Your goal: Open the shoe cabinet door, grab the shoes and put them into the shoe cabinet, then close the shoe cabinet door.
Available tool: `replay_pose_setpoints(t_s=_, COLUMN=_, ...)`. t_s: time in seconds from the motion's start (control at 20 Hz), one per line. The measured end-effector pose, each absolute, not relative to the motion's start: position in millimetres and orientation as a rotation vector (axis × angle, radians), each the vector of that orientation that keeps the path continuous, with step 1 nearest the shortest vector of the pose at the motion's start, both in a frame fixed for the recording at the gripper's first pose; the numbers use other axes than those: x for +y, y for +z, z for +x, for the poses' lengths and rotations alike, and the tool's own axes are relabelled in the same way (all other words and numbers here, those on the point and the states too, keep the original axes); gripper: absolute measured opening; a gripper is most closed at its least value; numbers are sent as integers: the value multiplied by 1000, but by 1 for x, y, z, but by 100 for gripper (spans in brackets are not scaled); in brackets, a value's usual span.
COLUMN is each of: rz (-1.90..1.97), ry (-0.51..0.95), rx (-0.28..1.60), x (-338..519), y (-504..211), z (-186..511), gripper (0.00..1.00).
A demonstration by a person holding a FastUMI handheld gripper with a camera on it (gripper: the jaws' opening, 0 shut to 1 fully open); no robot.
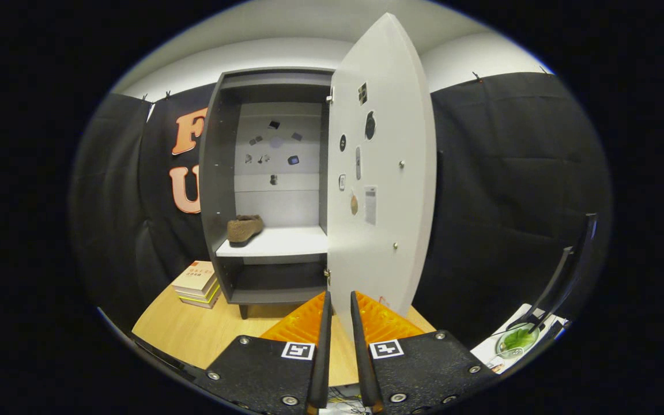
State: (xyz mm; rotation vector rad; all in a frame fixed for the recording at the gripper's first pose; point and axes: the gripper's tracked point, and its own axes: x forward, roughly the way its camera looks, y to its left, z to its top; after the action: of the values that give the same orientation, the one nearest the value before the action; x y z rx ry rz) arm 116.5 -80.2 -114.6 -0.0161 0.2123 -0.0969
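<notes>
While door (387, 167) stands open: shoe cabinet (234, 190) on wooden surface (193, 331).
Hand-held gripper (340, 311) nearly clenched, narrow gap between fingers, grasping nothing, just short of door's lower edge. Brown shoe (244, 229) resting on white shelf (286, 242) inside. Stacked books (196, 283) beside cabinet.

Handheld two-finger gripper (340, 323), black and orange

Each finger (303, 325) is a wedge with a bright orange, ribbed upper face and a thin dark inner edge. Behind the fingers sit two broad black plates with a rough, speckled texture, each fastened by round silver screws near its corners. Each plate carries a small white square printed with a black coded marker, set close to the inner edge. A tangle of thin cables, yellow and white among them, shows low between the plates.
</notes>
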Motion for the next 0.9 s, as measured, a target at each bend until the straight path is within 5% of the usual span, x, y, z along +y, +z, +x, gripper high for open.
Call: replay_pose_setpoints(t_s=0.9, rz=39, ry=176, rx=545, x=34, y=-313, z=156, gripper=21)
